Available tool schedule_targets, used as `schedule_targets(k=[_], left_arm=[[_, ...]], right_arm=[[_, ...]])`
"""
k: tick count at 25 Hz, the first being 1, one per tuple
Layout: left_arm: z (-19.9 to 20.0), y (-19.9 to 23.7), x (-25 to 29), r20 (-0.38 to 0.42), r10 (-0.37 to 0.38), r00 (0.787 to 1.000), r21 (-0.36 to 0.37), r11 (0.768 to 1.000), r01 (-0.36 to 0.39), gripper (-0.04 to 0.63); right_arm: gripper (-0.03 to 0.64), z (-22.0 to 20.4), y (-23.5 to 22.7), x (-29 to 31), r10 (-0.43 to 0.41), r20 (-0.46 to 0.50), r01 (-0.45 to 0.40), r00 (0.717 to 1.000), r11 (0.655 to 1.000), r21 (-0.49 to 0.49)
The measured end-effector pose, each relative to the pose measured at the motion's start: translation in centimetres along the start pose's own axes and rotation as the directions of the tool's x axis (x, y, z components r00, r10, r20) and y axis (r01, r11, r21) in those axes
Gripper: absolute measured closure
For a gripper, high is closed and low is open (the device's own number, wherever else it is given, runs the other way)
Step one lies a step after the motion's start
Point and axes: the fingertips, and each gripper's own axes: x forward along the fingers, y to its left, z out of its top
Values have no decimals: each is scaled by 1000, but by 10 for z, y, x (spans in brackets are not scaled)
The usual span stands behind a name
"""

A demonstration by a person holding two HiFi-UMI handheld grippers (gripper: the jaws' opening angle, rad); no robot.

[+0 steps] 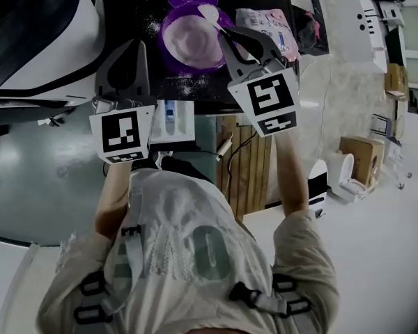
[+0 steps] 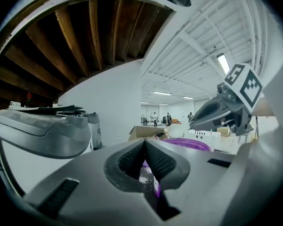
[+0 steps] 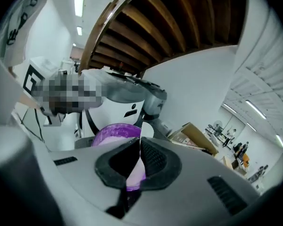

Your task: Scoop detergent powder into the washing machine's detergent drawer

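Upper centre: right gripper (image 1: 230,37) clamps the white spoon (image 1: 210,12) above the purple bowl (image 1: 191,40) of powder; left gripper (image 1: 129,45), closed and empty, sits left of it.

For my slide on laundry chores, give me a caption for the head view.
Right tool holds a white spoon at a purple bowl of powder, with the drawer open.

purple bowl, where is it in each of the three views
Head view: purple bowl, top centre.
Left gripper view: its rim, low and right of centre.
Right gripper view: the bowl, low, just left of centre.
Shared landmark: the white spoon held by the right gripper, over the bowl's rim; a thin upright strip in that gripper's view.
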Motion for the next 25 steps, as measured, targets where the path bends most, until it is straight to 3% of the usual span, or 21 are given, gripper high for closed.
schedule_targets(k=[5,13,18,25], left_arm=[[-12,12,-9,3,12,1000,9,1000,-12,575],[-31,37,-19,-23,79,997,-19,997,-79,575],[-33,54,-28,-28,130,991,-36,991,-131,575],[-40,58,-35,-34,140,990,-51,989,-141,575]], right_arm=[[608,-17,15,31,75,-175,-93,982,991,-98],[607,-41,35,57,168,-382,-256,909,948,-191],[607,-43,52,60,234,-432,-338,871,924,-180],[607,-42,71,57,338,-450,-410,827,909,-70]])
